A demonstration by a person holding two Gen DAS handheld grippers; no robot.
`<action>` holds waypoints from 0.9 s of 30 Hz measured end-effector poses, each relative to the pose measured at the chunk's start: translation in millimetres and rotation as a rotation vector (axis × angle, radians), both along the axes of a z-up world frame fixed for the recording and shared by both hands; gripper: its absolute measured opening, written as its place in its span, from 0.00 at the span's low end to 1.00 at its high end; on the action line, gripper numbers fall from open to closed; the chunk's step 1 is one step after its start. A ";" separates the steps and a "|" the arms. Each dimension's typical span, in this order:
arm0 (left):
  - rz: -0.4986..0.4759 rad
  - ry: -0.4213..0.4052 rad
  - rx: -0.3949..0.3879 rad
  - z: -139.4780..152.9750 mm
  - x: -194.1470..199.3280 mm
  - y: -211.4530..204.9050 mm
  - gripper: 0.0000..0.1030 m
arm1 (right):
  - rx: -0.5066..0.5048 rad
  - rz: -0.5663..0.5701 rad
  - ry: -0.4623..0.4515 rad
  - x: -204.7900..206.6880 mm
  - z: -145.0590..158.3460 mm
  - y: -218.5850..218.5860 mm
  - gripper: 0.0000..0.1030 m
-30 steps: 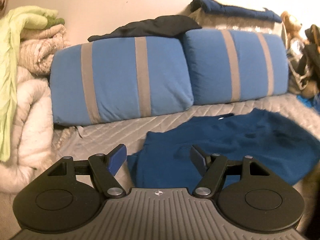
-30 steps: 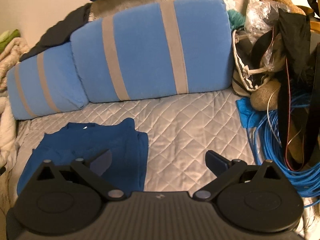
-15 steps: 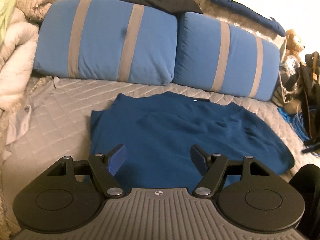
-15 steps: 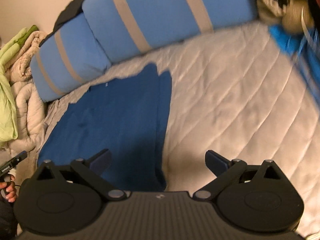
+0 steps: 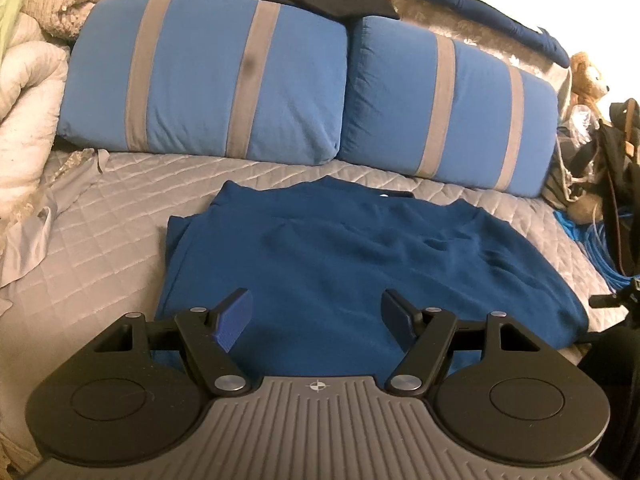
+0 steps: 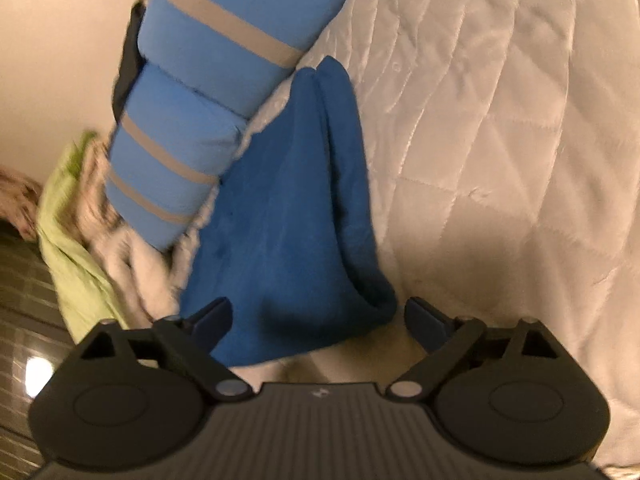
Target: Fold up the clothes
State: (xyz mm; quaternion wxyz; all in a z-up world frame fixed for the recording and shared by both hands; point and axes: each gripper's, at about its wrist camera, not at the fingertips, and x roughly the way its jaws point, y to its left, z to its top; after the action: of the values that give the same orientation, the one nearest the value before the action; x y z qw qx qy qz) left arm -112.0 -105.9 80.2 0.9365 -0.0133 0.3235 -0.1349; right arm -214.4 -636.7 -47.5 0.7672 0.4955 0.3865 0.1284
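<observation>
A dark blue garment (image 5: 360, 264) lies spread on the grey quilted bed (image 5: 100, 240), partly folded, its collar toward the pillows. My left gripper (image 5: 316, 314) hovers over the garment's near edge, open, with nothing between its fingers. In the right wrist view, which is rolled sideways, the same garment (image 6: 288, 216) shows its folded right edge. My right gripper (image 6: 318, 318) is low at the garment's near corner; its jaws are closing, the corner lies between them, and the pads do not touch the cloth.
Two blue pillows with grey stripes (image 5: 224, 76) lean against the wall, dark clothes on top. Blankets and a green cloth (image 6: 68, 248) are piled at the left. Bags, blue cable (image 5: 600, 248) and a teddy bear (image 5: 588, 76) crowd the right side.
The right gripper dropped down toward the garment's right corner, rolled sideways, and its jaws narrowed a little. The left gripper tilted downward, so the whole garment came into its view.
</observation>
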 end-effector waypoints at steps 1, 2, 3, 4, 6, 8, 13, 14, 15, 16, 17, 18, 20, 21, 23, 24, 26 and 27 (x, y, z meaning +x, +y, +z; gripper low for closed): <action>0.003 -0.001 0.003 0.1 -0.3 -0.3 0.68 | 0.014 -0.008 -0.009 1.2 -1.4 1.0 0.87; 0.005 -0.002 0.005 0.3 -0.4 -0.6 0.68 | 0.017 -0.011 -0.015 2.8 -2.2 2.6 0.87; 0.008 -0.004 0.007 0.5 -0.4 -0.8 0.68 | 0.018 -0.014 -0.021 4.4 -2.8 4.4 0.87; 0.010 -0.005 0.008 0.7 -0.6 -0.9 0.69 | 0.019 -0.017 -0.026 6.0 -3.4 6.2 0.85; 0.014 -0.006 0.005 0.7 -1.2 -0.7 0.69 | 0.016 -0.025 -0.029 9.1 -4.4 9.1 0.82; 0.018 -0.008 0.003 0.7 -1.7 -0.5 0.69 | 0.008 -0.037 -0.021 12.1 -5.4 11.3 0.66; 0.033 -0.007 -0.010 1.4 -1.3 2.8 0.69 | -0.018 -0.044 -0.002 18.9 -2.7 16.0 0.21; 0.035 -0.008 -0.012 1.7 -1.4 3.1 0.69 | -0.047 -0.041 -0.016 19.8 3.5 17.4 0.18; 0.038 -0.010 -0.013 1.8 -1.5 3.3 0.69 | -0.073 -0.038 -0.033 20.8 10.8 19.0 0.17; 0.041 -0.011 -0.014 1.9 -1.6 3.6 0.69 | -0.097 -0.034 -0.050 21.8 18.2 20.7 0.16; 0.044 -0.013 -0.015 2.0 -1.8 3.8 0.69 | -0.126 -0.027 -0.069 23.8 27.5 23.4 0.15; 0.047 -0.014 -0.017 2.2 -1.9 4.1 0.69 | -0.157 -0.020 -0.089 26.1 37.5 26.5 0.15; 0.054 -0.018 -0.019 2.4 -2.8 4.8 0.69 | -0.224 0.002 -0.129 32.2 57.8 35.9 0.15; 0.058 -0.020 -0.021 2.7 -3.3 5.3 0.69 | -0.259 0.014 -0.149 35.4 67.9 40.8 0.15; 0.067 -0.023 -0.030 3.2 -4.4 7.1 0.69 | -0.329 0.040 -0.191 42.0 87.8 51.3 0.14; 0.072 -0.024 -0.035 3.5 -4.7 8.0 0.69 | -0.363 0.054 -0.212 45.7 96.7 57.1 0.14; 0.081 -0.027 -0.046 4.2 -5.3 9.8 0.69 | -0.421 0.083 -0.252 54.5 113.7 70.5 0.14; 0.088 -0.029 -0.052 4.6 -5.8 11.0 0.69 | -0.437 0.095 -0.269 59.9 120.7 78.6 0.14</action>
State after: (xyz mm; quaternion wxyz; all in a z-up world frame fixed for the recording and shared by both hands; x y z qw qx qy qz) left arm -117.7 -94.9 84.8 0.9454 -0.0499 0.3054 -0.1023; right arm -154.4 -558.2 73.2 0.8936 0.2780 0.3225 0.1423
